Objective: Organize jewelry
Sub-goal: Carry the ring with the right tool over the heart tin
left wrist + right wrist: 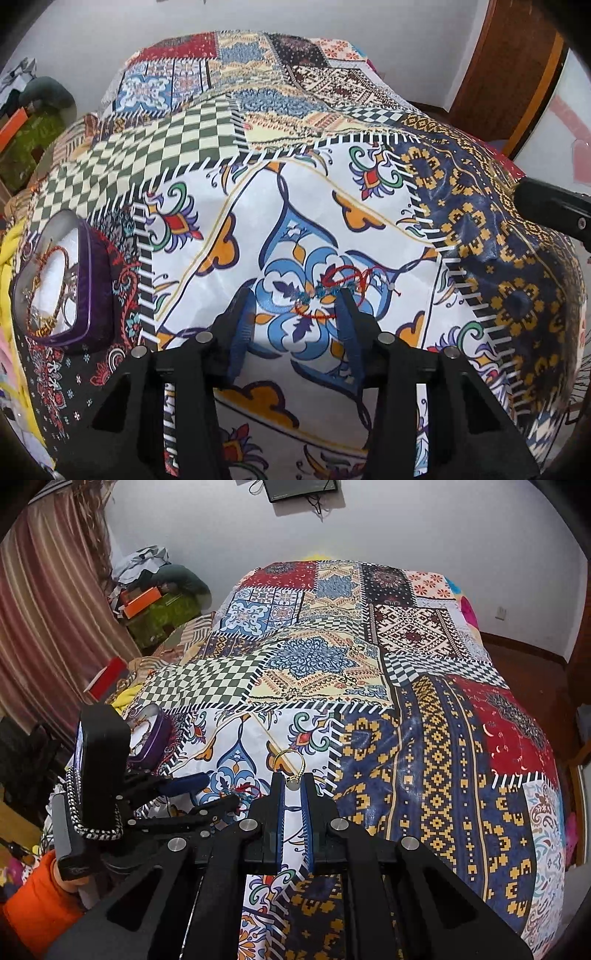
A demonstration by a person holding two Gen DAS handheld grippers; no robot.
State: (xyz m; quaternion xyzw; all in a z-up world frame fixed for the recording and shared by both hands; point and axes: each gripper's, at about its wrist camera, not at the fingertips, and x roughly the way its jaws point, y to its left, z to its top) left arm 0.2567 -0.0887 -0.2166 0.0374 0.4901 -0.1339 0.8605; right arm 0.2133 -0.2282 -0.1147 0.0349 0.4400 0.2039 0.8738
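Left wrist view. Bed covered by a patchwork-print bedspread (332,206) in checked, floral and geometric panels. Left hand-held gripper (295,291): black frame, blue-padded fingers (242,325), jaws spread wide, nothing between them, tips low over the white-and-blue floral panel. Red cord bracelet with small teal beads (332,291): lying loose on that panel, between the two fingertips, its loops reaching just beyond the right fingertip. Purple rounded-square tin jewelry box (79,291): open, white-lined, on the bedspread at the near left; holds several pieces, among them a red beaded loop and gold-coloured items, too tangled to list singly. Part of the other black tool shows at the right edge.

Right wrist view. Right hand-held gripper (293,781): jaws nearly closed, pinching a gold-coloured ring with a pale stone (290,764) at the tips; the band stands upright above the fingertips, clear of the bedspread (436,738). Left hand-held gripper (207,794): at the near left, held by an orange-sleeved arm (40,904), fingers apart over the red cord bracelet (242,792). Purple tin jewelry box (157,738): beyond it, far left on the bed, partly hidden by the tool.
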